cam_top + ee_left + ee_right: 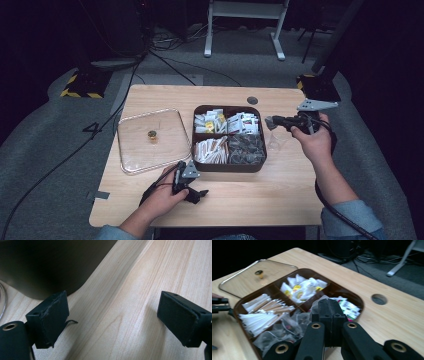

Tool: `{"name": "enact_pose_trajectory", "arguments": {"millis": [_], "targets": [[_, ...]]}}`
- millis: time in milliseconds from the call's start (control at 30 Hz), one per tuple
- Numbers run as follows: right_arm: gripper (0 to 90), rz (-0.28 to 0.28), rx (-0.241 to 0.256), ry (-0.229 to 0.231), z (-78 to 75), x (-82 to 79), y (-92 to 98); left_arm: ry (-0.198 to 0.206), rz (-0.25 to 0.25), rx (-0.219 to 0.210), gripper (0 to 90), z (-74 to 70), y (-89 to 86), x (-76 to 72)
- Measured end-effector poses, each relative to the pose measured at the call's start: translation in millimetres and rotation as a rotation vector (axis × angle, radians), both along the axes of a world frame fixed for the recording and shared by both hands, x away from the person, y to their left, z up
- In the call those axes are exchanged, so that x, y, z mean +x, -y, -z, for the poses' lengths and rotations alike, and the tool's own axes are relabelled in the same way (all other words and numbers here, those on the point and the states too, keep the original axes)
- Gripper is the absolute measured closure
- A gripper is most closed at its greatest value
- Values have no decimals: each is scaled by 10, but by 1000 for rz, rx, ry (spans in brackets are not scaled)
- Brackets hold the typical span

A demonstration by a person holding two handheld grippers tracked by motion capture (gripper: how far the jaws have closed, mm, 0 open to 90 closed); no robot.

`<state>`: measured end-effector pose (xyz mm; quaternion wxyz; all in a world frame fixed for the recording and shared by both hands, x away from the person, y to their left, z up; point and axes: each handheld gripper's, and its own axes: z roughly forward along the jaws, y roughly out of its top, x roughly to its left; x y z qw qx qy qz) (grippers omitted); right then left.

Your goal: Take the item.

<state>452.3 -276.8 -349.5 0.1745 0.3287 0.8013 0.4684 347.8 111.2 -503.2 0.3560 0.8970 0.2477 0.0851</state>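
Note:
A brown four-part tray (230, 169) sits mid-table, holding white sachets (209, 122), more sachets (243, 121), paper sticks (210, 149) and clear packets (246, 147). My right gripper (272, 121) hovers at the tray's right edge, shut on a clear plastic packet (276, 139) that hangs from its tip. In the right gripper view the gripper (329, 305) has its jaws pressed together, clear film (315, 303) at their tip, above the tray (359, 300). My left gripper (200, 195) rests open on bare wood by the tray's front-left corner. The left gripper (112, 320) lies beside the tray wall (50, 265).
A clear lid (135, 150) with a gold knob (152, 135) lies flat left of the tray; the lid (244, 277) is also in the right gripper view. A cable hole (252, 100) sits behind the tray. Cables and white frame legs (277, 50) are on the floor beyond.

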Motion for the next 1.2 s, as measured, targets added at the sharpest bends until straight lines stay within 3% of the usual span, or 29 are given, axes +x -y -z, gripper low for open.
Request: {"name": "enact_pose_trajectory", "arguments": {"millis": [467,700,1200], "targets": [[900,123,-40,27,-70,83,372,0,-2,0,108,1,3,1],[900,160,-59,5,8,120,457,0,-1,0,107,1,3,1],[900,155,-71,-59,278,163,434,1,-1,0,108,1,3,1]]}}
